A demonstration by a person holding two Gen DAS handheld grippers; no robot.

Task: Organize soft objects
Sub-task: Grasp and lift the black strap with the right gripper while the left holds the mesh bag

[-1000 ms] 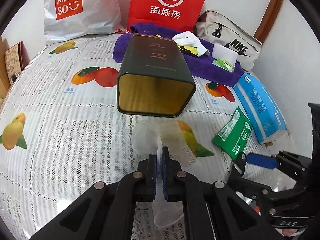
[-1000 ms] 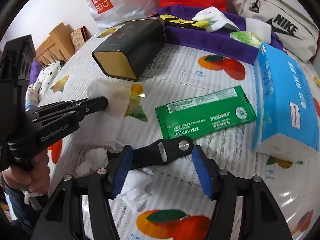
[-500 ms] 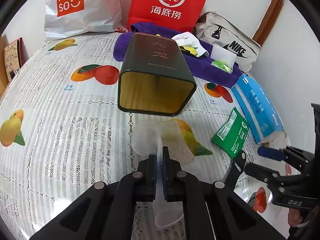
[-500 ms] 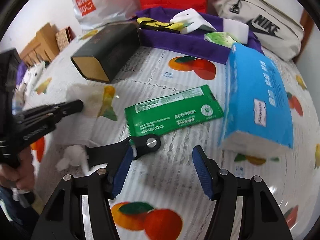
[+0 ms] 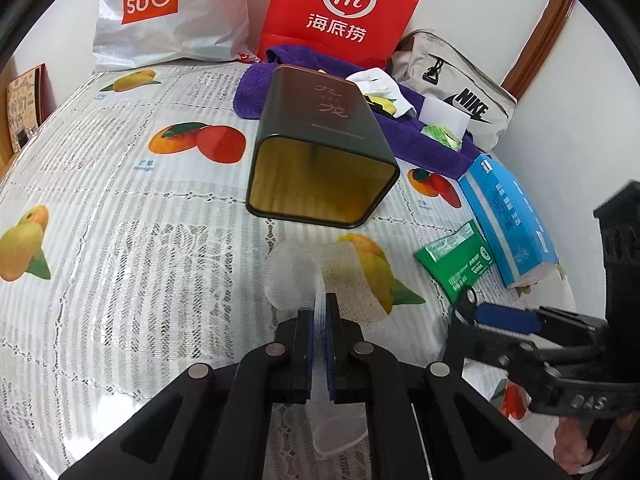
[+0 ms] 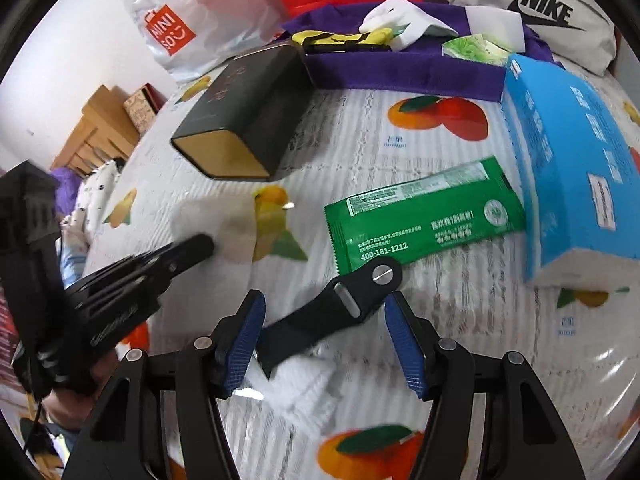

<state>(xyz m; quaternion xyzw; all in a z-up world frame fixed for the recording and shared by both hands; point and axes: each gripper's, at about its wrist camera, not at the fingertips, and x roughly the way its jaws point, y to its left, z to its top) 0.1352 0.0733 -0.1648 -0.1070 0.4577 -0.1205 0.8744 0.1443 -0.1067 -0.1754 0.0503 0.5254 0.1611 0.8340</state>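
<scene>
The left gripper [image 5: 320,344] is pinching a thin white gauze [image 5: 304,276] just in front of the open mouth of the tin [image 5: 324,160]. The right gripper [image 6: 324,344] is spread halfway, with a black strap [image 6: 340,304] lying loose between its fingers, beside the green pack [image 6: 420,220]. The step looks like putting the gauze into the tin. Next, the gauze probably needs sliding forward into that mouth before letting go.

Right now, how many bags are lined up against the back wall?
3: the white Miniso bag at the left, the red paper bag in the middle, the beige Nike bag at the right. Others may be hidden behind them.
</scene>
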